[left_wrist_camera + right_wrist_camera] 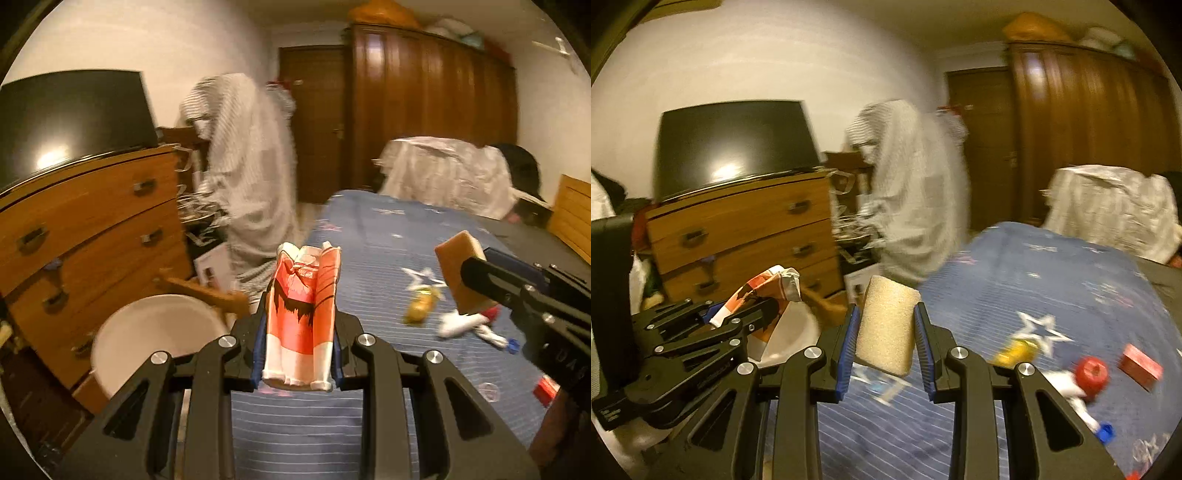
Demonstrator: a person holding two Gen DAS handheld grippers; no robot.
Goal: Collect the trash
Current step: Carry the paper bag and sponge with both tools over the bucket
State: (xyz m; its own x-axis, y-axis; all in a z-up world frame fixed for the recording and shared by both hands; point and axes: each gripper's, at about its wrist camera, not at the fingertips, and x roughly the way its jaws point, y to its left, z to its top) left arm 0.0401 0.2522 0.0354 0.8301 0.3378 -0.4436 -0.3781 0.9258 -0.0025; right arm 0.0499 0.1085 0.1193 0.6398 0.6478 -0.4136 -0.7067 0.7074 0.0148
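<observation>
**Over the bed edge: two pieces in hand, more left on the cover**

At your left gripper (299, 325), the jaws are clamped on a crushed red-and-white wrapper (301, 314). Your right gripper (884, 332) is clamped on a tan sponge (886, 325).

White bin (147, 332) sits at 9 o'clock of the wrapper in the left view, low beside the dresser (92, 229). Neither piece is in it yet.

Progress, judged: early to middle. Left on the bed (369, 240): a yellow scrap (419, 304), a white-and-red crumpled item (1082, 380) and a red box (1139, 365), all at 3 to 4 o'clock of the sponge. Frames blurred; smaller bits unclear.
</observation>
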